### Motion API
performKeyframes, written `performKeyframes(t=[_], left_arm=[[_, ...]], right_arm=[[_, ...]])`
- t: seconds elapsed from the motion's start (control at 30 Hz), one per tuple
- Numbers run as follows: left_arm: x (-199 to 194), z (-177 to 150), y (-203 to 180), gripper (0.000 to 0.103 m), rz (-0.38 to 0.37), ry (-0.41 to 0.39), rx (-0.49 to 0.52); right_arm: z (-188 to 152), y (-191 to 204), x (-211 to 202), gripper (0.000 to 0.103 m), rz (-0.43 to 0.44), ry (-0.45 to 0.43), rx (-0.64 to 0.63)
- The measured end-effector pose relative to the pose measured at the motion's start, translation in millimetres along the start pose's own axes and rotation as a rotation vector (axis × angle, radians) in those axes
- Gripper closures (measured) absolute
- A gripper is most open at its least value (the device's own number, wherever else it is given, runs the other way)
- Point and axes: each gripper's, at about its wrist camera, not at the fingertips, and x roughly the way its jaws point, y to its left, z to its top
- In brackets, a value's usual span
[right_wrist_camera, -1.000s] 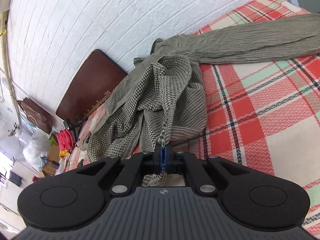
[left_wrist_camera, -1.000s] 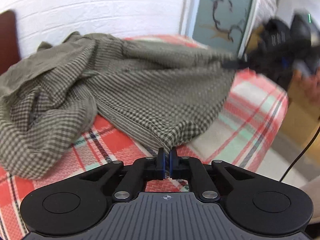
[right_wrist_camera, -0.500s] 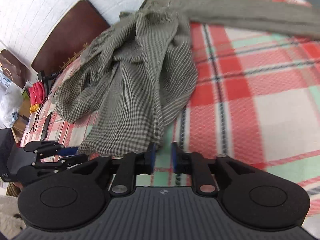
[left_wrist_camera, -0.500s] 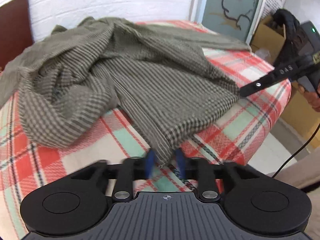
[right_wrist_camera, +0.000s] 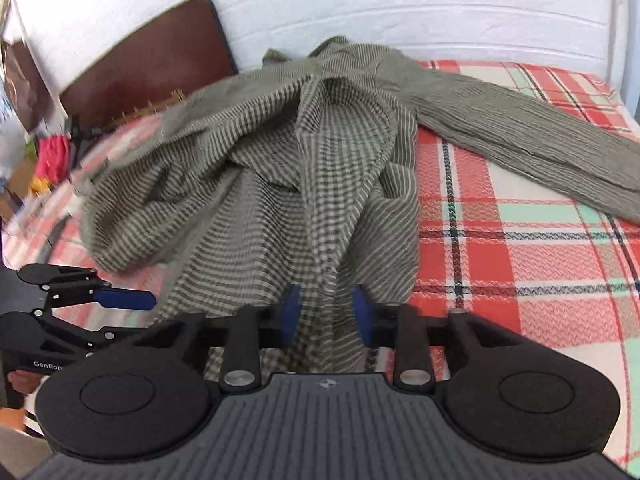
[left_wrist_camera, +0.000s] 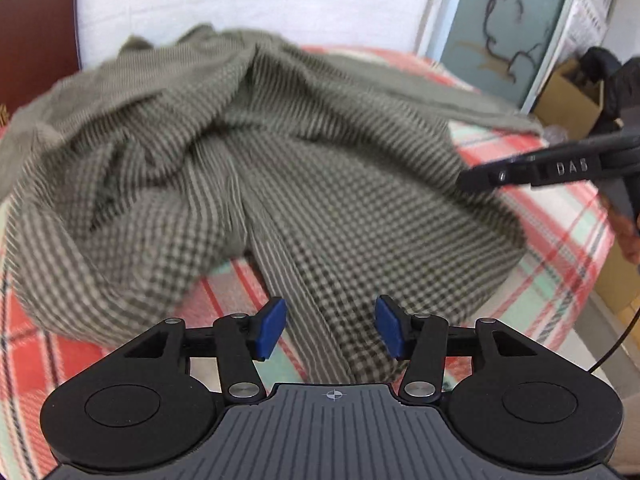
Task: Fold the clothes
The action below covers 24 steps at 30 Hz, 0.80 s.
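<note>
An olive checked shirt lies crumpled on a red, white and mint plaid blanket. My left gripper is open, its blue pads either side of the shirt's near hem, not pinching it. My right gripper is open too, with the hem lying loose between its pads. The shirt also shows in the right wrist view, one sleeve stretched out to the right. The right gripper shows at the right edge of the left wrist view; the left gripper shows at lower left of the right wrist view.
A white brick wall runs behind the bed. A dark brown headboard stands at the left. A cardboard box and a painted panel are beyond the bed's right edge. Red and yellow clutter lies past the far left.
Both grippers were shut on the shirt's hem a second ago and have opened, letting it drop. The shirt now lies slack on the blanket. Both grippers have moved in over the hem.
</note>
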Motion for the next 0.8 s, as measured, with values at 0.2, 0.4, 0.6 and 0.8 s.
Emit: performKeyframes(t=[0.2, 0.4, 0.6, 0.8], left_arm=[[-2.3, -9.1, -1.9, 0.04, 0.022, -0.023, 0.069], [-7.4, -7.2, 0.6, 0.038, 0.014, -0.025, 0.062], [-15.3, 27.7, 2.6, 0.036, 0.152, -0.117, 0.116], [-10.5, 69.5, 5.7, 0.025, 0.316, -0.207, 0.191]], right_arm=[[-14.6, 16.3, -28.6, 0.1, -0.303, -0.087, -0.229], [-34.9, 5.7, -16.8, 0.099, -0.312, 0.036, -0.227], [-24.3, -2.6, -39.0, 0.07, -0.245, -0.062, -0.109], [-17.3, -7.0, -51.0, 0.064, -0.14, -0.125, -0.004]])
